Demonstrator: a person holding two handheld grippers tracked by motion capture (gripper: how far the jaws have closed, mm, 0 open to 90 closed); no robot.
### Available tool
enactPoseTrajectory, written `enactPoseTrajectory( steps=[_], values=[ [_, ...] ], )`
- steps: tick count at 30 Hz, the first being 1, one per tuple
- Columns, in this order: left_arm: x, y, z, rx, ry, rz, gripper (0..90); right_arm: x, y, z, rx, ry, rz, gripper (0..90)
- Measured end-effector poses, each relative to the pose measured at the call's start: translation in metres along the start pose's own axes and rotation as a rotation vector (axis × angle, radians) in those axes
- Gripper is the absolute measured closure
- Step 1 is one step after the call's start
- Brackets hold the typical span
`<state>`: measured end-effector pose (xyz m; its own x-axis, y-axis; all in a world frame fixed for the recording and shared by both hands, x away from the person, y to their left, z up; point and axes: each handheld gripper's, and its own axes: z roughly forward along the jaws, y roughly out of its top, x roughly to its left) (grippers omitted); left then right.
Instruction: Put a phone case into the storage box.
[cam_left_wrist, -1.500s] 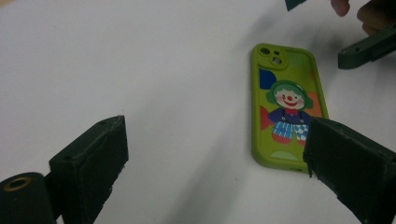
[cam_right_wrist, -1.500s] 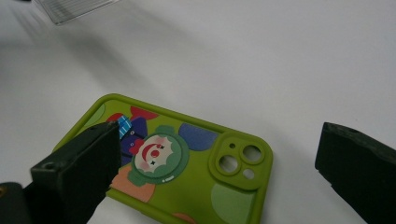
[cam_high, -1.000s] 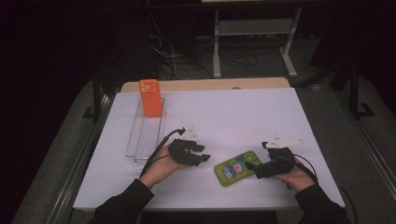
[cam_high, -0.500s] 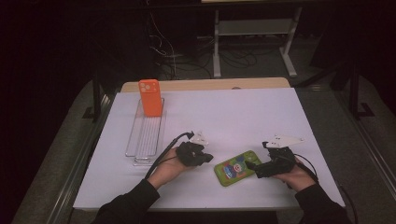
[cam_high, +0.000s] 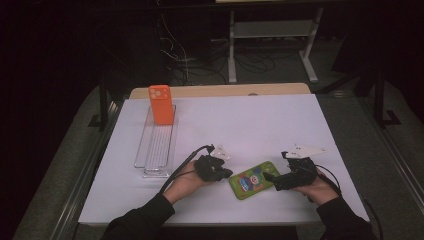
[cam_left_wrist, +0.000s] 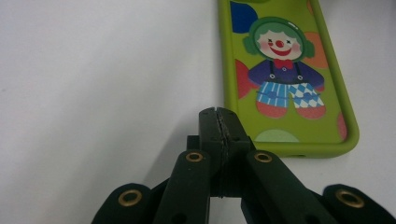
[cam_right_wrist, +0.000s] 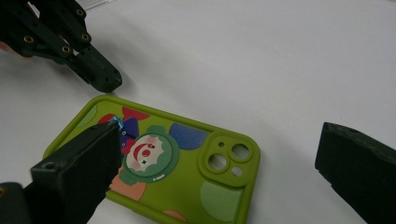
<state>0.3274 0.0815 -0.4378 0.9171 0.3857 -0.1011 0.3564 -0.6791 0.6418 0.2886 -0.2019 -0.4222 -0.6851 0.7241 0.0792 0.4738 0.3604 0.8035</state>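
Observation:
A green phone case (cam_high: 251, 180) with a clown picture lies flat on the white table, camera holes toward my right hand. My left gripper (cam_high: 227, 173) is shut with nothing between its jaws. Its tip (cam_left_wrist: 218, 112) rests low beside the case (cam_left_wrist: 285, 79), near the corner at its bottom end. The right gripper view shows that tip (cam_right_wrist: 105, 79) a little apart from the case (cam_right_wrist: 173, 172). My right gripper (cam_high: 267, 176) is open. Its jaws (cam_right_wrist: 218, 135) straddle the case, one over the clown and one beyond the camera end.
An orange phone (cam_high: 161, 105) stands upright at the far end of a clear slotted rack (cam_high: 156, 150), left of centre. The white table top (cam_high: 250, 125) stretches bare behind the case. Cables trail from both grippers toward the person's sleeves.
My left hand has shifted a little right and down, toward the green case. The right hand and the case have stayed where they were.

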Motion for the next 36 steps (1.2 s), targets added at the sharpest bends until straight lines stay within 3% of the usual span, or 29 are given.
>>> enactPoseTrajectory(
  steps=[7, 20, 25, 36],
  values=[
    [-0.008, 0.0, 0.003, -0.001, -0.032, -0.008, 89.4, -0.001, 0.0, -0.001, 0.0, -0.002, 0.002, 0.0],
    [-0.037, 0.011, 0.017, 0.0, -0.122, 0.052, 89.4, -0.004, 0.004, -0.004, -0.022, -0.012, -0.011, 0.0],
    [-0.047, 0.018, 0.027, -0.014, -0.149, 0.047, 89.4, -0.006, 0.008, -0.006, -0.035, -0.022, 0.005, 0.0],
    [-0.056, 0.039, 0.052, -0.057, -0.16, 0.053, 89.4, -0.011, 0.009, -0.011, -0.042, -0.039, 0.018, 0.0]
  ],
)
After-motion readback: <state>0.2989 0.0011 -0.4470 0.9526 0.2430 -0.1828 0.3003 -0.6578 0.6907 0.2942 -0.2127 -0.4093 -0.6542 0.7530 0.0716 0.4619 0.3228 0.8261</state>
